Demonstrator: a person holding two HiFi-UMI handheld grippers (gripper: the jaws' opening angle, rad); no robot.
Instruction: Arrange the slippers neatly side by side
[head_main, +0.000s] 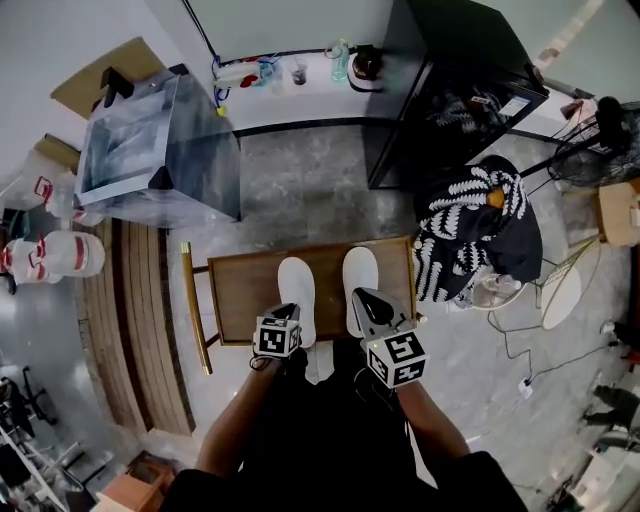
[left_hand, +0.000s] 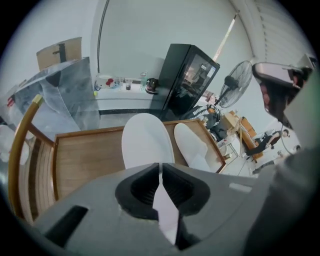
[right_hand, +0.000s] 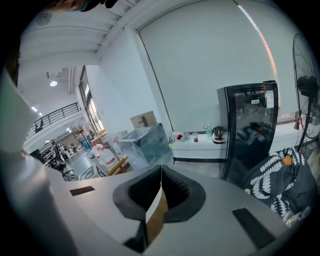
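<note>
Two white slippers lie side by side, toes away from me, on a small wooden table (head_main: 240, 290). My left gripper (head_main: 287, 313) sits at the heel of the left slipper (head_main: 297, 283). In the left gripper view this slipper (left_hand: 145, 140) runs straight into the nearly closed jaws of the left gripper (left_hand: 160, 169), and white fills the narrow slit between them. The right slipper (head_main: 360, 268) (left_hand: 192, 145) lies beside it, close but apart. My right gripper (head_main: 362, 298) hovers over that slipper's heel, tilted up toward the room. The right gripper (right_hand: 160, 170) is shut with nothing in it.
A curved wooden chair back (left_hand: 22, 135) stands at the table's left. A clear plastic box (head_main: 160, 150) is at the back left and a black glass cabinet (head_main: 440, 80) at the back right. A black-and-white cloth (head_main: 480, 225) lies on a seat to the right.
</note>
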